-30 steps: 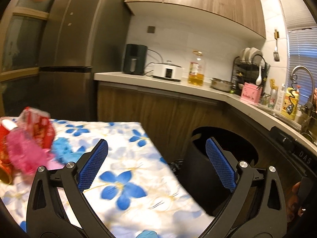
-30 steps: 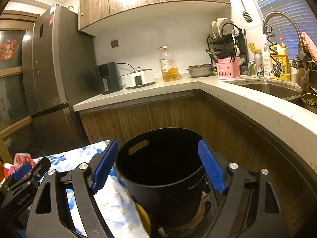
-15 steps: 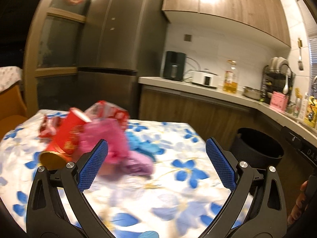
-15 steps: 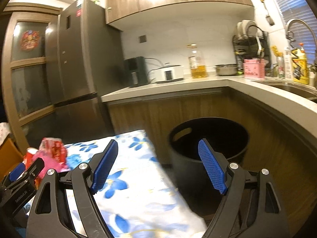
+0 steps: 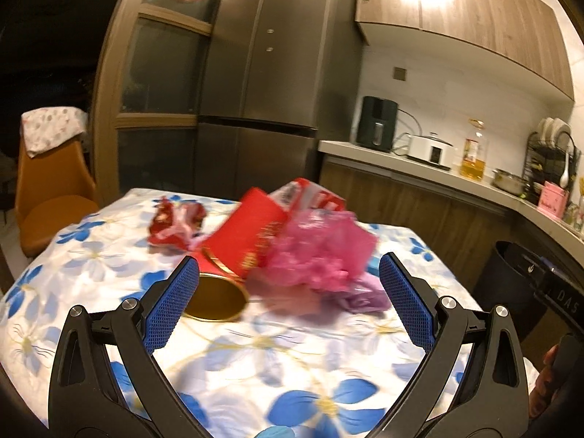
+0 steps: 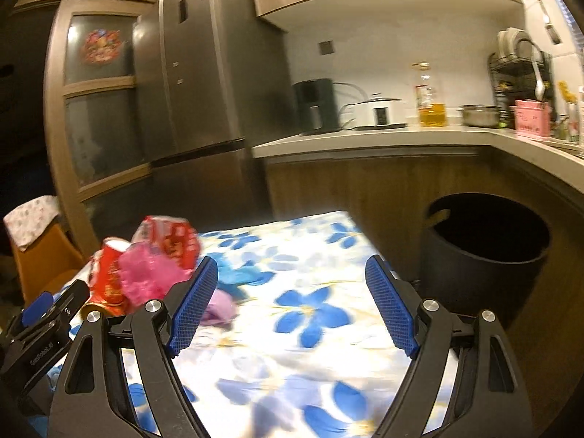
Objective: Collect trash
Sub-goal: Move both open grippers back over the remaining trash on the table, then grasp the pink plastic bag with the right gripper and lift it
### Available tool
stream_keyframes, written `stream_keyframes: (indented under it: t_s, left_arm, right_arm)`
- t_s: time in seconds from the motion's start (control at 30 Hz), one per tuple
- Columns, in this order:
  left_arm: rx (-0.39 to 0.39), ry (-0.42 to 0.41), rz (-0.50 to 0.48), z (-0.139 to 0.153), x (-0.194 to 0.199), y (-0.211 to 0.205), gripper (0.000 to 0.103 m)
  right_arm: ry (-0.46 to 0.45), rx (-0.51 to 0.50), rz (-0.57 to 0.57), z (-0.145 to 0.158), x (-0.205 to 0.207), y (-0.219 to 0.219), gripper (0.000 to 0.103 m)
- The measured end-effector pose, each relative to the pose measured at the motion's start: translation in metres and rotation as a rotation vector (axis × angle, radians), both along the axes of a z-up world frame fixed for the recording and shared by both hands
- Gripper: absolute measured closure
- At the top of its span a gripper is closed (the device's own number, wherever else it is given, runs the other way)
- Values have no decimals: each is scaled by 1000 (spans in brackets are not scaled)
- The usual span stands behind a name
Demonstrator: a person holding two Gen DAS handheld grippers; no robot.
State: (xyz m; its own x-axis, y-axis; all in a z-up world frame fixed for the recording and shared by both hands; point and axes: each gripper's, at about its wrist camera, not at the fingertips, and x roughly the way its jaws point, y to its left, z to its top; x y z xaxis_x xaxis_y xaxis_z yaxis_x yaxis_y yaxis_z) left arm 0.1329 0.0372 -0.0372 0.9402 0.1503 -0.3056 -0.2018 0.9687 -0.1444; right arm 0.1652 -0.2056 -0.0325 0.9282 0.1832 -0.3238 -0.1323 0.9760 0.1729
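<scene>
A heap of trash lies on the flowered tablecloth (image 5: 277, 350): a red paper cup (image 5: 241, 244) on its side, a crumpled pink bag (image 5: 321, 252), a red-and-white wrapper (image 5: 314, 197), a second red wrapper (image 5: 175, 222) and a purple scrap (image 5: 365, 297). My left gripper (image 5: 288, 301) is open just short of the heap, nothing between its pads. My right gripper (image 6: 292, 306) is open over bare cloth, with the pink bag (image 6: 146, 273), red cup (image 6: 109, 273) and purple scrap (image 6: 219, 306) at its left. A black bin (image 6: 481, 255) stands on the floor to the table's right.
A tall fridge (image 5: 277, 80) and a wooden counter (image 6: 401, 138) with appliances, an oil bottle and a dish rack lie behind the table. An orange chair (image 5: 47, 200) stands at the far left. The bin (image 5: 518, 266) sits between table and counter.
Both views have swung left, away from the black bin and onto the table. The trash heap has come from the left edge to the middle of the left wrist view. Both grippers stayed open.
</scene>
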Motion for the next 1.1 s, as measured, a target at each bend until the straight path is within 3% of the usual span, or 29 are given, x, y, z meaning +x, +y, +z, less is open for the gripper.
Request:
stream_keyframes:
  t_s: [0.37,0.57,0.7,0.9,1.03,1.1]
  left_arm:
    - [-5,47,112,-17,-12,54,6]
    - [-49,49,127,-19,-13,76,6]
    - [-32,40,120,-15,-12,79,6]
    - [-24,44,99,-15,-6,83,6]
    - [-23,54,88,-17,-1,82,6]
    - [-21,53,83,-17,1,82,6]
  right_arm:
    - [30,-37,164,-13,17,75,23]
    - [45,-42,192,-19,37,100,32]
    - [46,-41,214,-21,50,114,41]
    - [76,-55,260,-30,65,128,67]
    - [92,-69,289,-36,66,133,94]
    - [94,-62,293,-37,65,132,99]
